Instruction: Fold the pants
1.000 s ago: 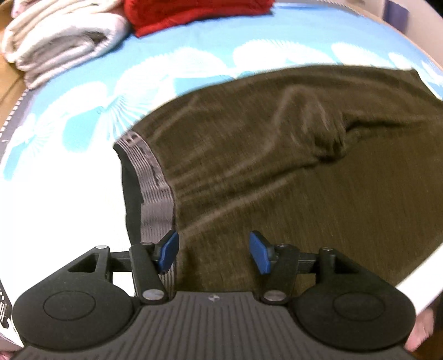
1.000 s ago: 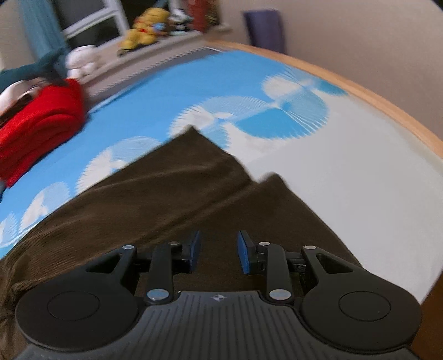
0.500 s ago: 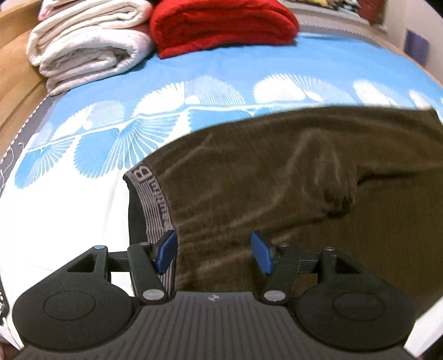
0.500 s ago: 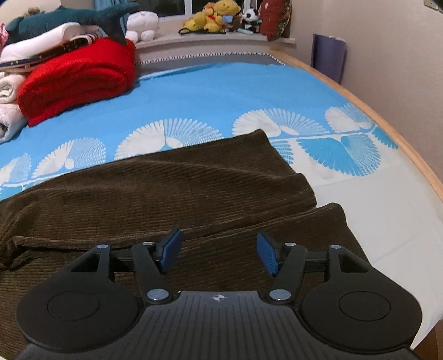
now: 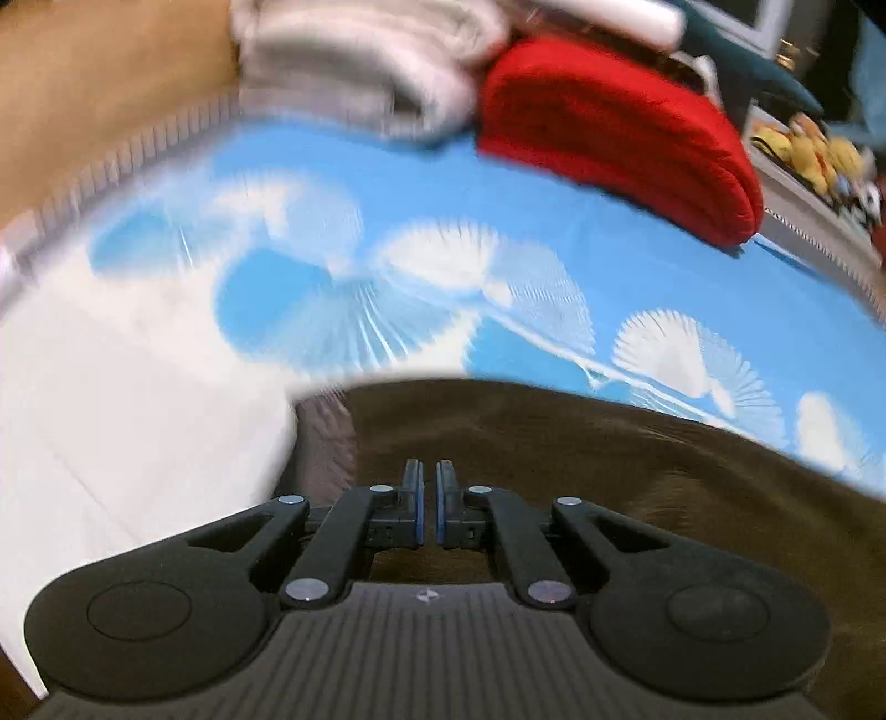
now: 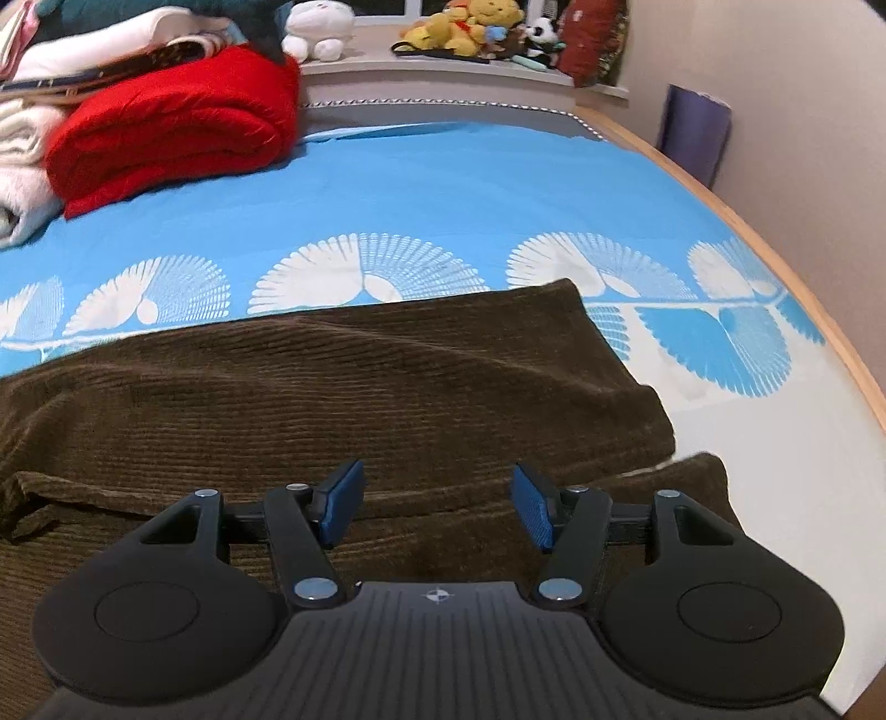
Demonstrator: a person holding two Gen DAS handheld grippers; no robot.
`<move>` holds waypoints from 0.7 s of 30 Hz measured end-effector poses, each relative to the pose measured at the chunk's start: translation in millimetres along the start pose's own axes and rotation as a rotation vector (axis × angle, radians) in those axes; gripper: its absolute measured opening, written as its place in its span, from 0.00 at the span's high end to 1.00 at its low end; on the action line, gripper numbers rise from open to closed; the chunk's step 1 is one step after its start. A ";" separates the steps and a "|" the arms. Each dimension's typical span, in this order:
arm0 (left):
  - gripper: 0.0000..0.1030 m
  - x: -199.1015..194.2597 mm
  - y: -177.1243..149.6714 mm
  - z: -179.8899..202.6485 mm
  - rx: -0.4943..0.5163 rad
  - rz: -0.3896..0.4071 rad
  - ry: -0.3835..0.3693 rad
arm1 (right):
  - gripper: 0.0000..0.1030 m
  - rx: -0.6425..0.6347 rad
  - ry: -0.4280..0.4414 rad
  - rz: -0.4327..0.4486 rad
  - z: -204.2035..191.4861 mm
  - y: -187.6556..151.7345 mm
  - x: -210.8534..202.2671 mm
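Brown corduroy pants [image 6: 343, 399] lie flat across the blue and white bed sheet [image 6: 443, 205], legs side by side with the leg ends at the right. In the left wrist view the pants [image 5: 609, 471] show their grey waistband [image 5: 324, 443] at the left. My left gripper [image 5: 427, 482] is shut, or nearly so, low over the waist end; the view is blurred and I cannot tell whether cloth is between the pads. My right gripper [image 6: 437, 501] is open and empty just above the near leg by its hem.
A folded red blanket [image 6: 177, 133] and white folded blankets [image 6: 22, 160] lie at the bed's far side. Stuffed toys [image 6: 465, 27] sit on the window ledge. The wooden bed edge [image 6: 775, 243] and wall run along the right.
My left gripper has closed from open and swung toward the waistband, with the view now blurred. My right gripper opened wide half a second ago and stays over the leg ends.
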State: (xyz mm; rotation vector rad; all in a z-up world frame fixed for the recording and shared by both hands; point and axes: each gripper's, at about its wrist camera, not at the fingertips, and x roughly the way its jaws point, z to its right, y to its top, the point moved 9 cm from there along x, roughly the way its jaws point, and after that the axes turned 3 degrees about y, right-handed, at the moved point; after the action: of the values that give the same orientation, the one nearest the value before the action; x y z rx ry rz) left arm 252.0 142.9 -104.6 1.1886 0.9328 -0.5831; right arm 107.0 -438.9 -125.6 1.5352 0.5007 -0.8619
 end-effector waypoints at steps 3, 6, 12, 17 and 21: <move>0.96 25.0 13.8 5.3 -0.144 -0.152 -0.096 | 0.52 -0.016 0.015 -0.015 -9.6 1.6 9.0; 0.95 35.0 46.3 8.8 -0.082 -0.048 -0.080 | 0.58 -0.032 0.029 -0.033 -19.0 3.2 18.2; 0.95 83.1 46.3 -0.6 0.044 -0.032 -0.062 | 0.64 -0.057 0.042 -0.057 -31.7 5.7 31.7; 0.90 107.8 52.3 -4.9 0.046 -0.006 -0.102 | 0.64 -0.072 0.061 -0.041 -43.0 14.0 36.1; 0.58 128.1 53.3 -4.4 0.127 0.045 -0.050 | 0.64 -0.067 0.069 -0.051 -47.4 16.1 42.0</move>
State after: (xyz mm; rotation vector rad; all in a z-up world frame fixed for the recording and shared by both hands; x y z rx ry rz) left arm 359.6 173.7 -186.8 1.2996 0.8348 -0.6410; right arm 156.3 -402.5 -148.1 1.4997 0.6153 -0.8251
